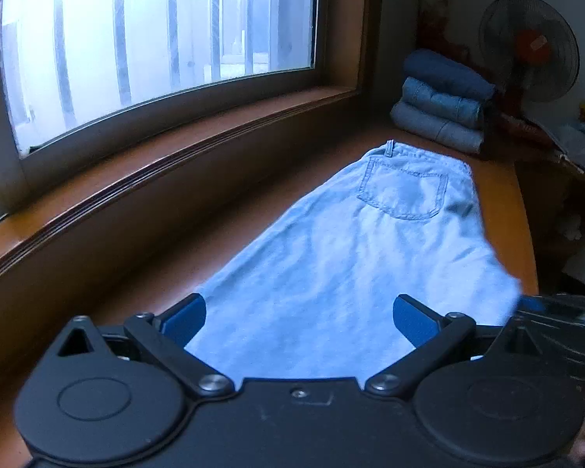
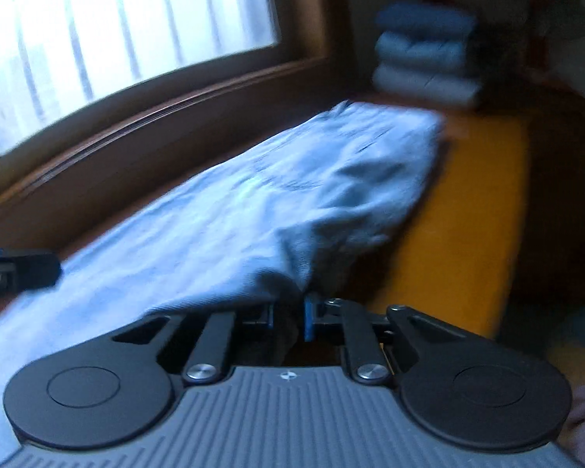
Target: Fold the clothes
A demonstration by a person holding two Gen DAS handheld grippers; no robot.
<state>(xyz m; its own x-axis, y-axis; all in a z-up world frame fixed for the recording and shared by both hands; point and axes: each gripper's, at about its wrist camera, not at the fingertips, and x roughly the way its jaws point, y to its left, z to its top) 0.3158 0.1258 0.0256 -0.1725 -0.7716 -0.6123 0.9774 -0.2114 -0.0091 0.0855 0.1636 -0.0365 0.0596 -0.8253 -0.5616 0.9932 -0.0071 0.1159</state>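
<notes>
Right gripper (image 2: pixel 288 318) pinched shut on near edge of light jeans (image 2: pixel 222 210); left gripper (image 1: pixel 298 318) gaping above them. Ahead: 3 folded pairs (image 1: pixel 442 101) stacked. This pair half-folded lengthwise, more folds remaining.

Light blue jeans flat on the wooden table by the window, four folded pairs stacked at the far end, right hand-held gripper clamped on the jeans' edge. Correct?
One error: the stack of folded jeans holds three pairs, not four, as the left wrist view shows. The rest stands: light blue jeans on the wooden table by the window, right hand-held gripper clamped on their edge.
</notes>
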